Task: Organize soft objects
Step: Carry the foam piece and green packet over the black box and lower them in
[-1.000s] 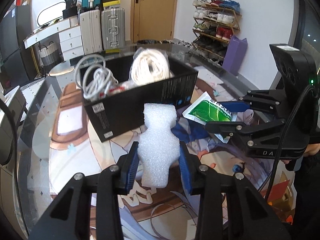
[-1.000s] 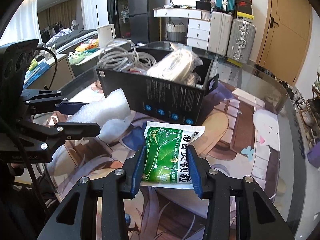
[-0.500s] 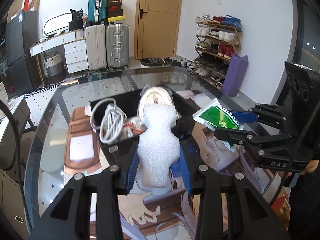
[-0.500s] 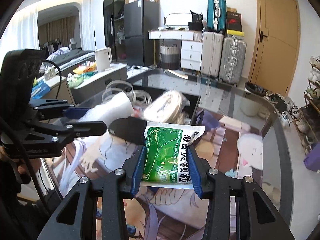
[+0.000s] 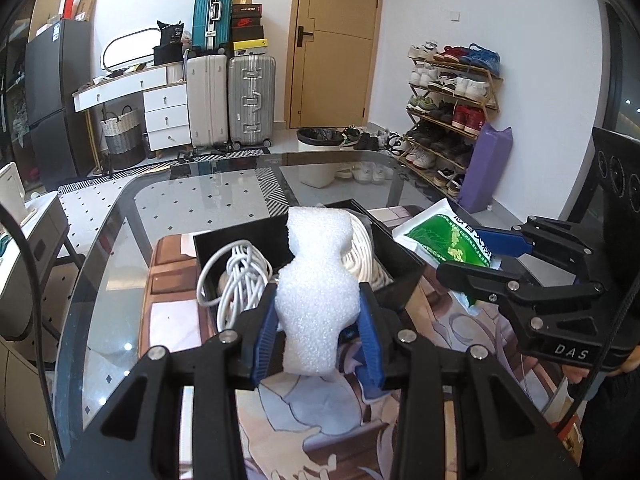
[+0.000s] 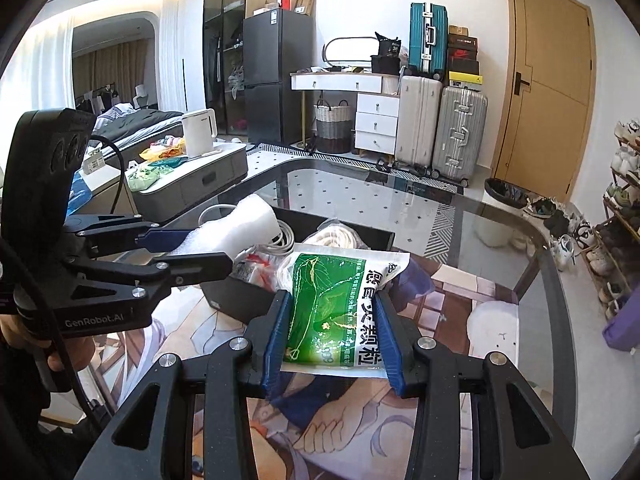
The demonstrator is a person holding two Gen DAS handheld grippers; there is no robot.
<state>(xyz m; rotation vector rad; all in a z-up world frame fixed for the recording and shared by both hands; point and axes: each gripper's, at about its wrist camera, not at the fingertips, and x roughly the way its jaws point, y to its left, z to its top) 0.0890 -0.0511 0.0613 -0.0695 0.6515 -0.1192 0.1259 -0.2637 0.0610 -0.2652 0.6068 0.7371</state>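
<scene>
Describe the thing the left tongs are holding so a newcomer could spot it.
Find the black box on the glass table. Above its near edge, the left tongs pinch a white foam block: bumpy and waisted, unlike the coiled cables inside.

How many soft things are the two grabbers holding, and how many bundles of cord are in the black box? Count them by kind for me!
White foam piece, in the left gripper: 1
Green packet, in the right gripper: 1
Cord bundles in the black box: 2, a grey-white cable and a cream rope coil
Total: 4
</scene>
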